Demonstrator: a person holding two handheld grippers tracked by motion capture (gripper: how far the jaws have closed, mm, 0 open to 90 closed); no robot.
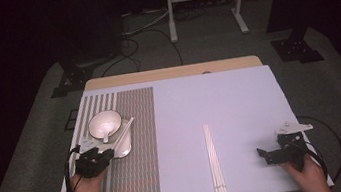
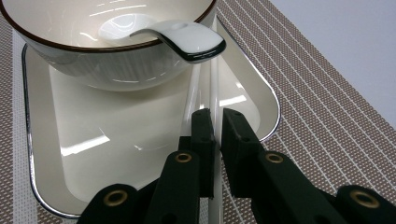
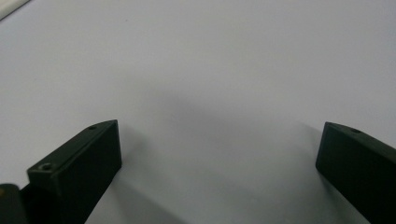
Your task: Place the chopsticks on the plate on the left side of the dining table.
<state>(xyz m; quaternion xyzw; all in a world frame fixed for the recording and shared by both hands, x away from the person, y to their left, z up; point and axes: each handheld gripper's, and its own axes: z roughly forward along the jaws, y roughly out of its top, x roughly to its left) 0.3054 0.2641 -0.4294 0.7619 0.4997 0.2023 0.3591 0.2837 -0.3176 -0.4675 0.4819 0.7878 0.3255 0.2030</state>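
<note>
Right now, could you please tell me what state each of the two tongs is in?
Left tongs: closed on a thin white chopstick lying across the cream rounded-square plate.
Right tongs: open, holding nothing, over the pale table.

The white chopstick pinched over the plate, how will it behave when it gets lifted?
The chopstick looks thin, straight and glossy, so probably stiff and light but slippery. The left hand-held gripper pinches it near one end, so it may pivot. Its far end passes by the bowl and spoon, which it might nudge.
</note>
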